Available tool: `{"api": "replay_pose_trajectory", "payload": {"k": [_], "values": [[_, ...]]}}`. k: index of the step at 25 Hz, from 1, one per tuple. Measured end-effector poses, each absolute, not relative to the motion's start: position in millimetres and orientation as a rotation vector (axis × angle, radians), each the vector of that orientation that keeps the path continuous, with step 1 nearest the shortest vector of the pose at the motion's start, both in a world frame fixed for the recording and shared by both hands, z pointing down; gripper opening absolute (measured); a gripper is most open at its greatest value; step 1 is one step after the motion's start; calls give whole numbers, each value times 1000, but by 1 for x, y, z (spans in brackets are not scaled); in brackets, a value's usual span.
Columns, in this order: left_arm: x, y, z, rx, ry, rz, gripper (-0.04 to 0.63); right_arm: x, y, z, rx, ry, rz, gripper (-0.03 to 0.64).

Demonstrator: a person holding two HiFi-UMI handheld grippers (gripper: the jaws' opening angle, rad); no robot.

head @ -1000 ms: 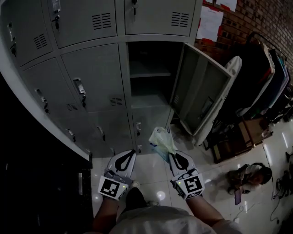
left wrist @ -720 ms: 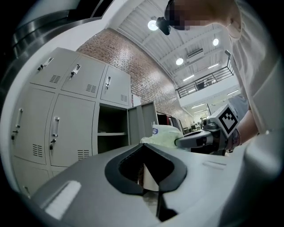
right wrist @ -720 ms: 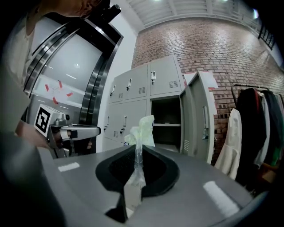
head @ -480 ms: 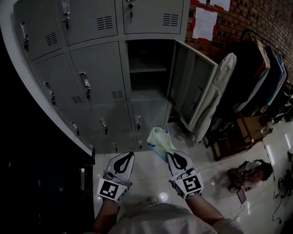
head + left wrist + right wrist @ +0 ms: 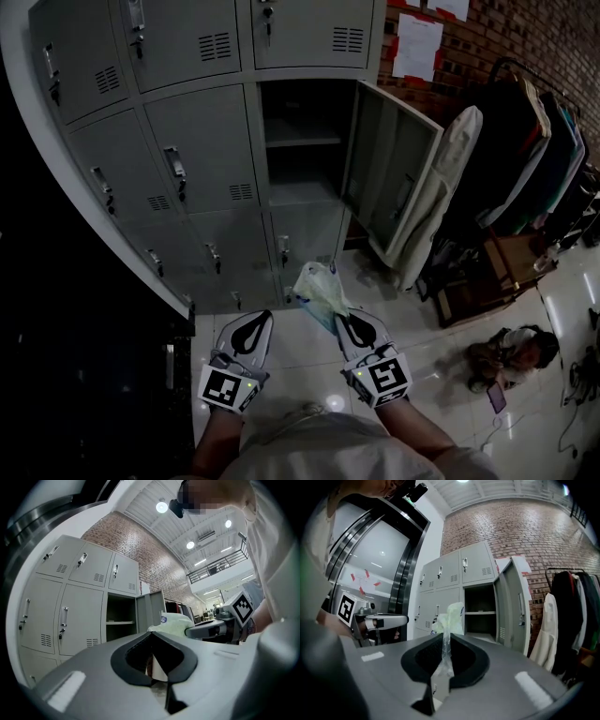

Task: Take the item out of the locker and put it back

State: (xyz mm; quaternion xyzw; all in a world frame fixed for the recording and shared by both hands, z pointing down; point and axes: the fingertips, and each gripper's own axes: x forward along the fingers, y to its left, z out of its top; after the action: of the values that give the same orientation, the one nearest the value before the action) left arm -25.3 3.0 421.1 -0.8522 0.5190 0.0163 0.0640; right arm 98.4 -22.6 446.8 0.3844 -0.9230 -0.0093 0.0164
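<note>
Lockers: grey metal bank (image 5: 187,141); one compartment (image 5: 300,159) stands open with a shelf inside, its door (image 5: 389,178) swung out to the right.
Bag (image 5: 319,291): thin, crumpled plastic, pale green-white and translucent, with a small blue mark on one side; its neck is drawn into a narrow strip.
Bag's place: outside the locker, below the open compartment, puffed above the right gripper's tips.
Right gripper (image 5: 339,319): jaws closed, pinching the bag's neck.
Left gripper (image 5: 261,317): jaws together, holding nothing, alongside the right one.
</note>
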Motion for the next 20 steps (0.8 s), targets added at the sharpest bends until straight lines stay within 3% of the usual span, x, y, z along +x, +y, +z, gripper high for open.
{"api": "replay_pose_trajectory", "payload": {"k": [20], "values": [[-63, -111, 431, -2548, 1613, 57, -2, 80, -139, 455, 1247, -2849, -6, 17]]}}
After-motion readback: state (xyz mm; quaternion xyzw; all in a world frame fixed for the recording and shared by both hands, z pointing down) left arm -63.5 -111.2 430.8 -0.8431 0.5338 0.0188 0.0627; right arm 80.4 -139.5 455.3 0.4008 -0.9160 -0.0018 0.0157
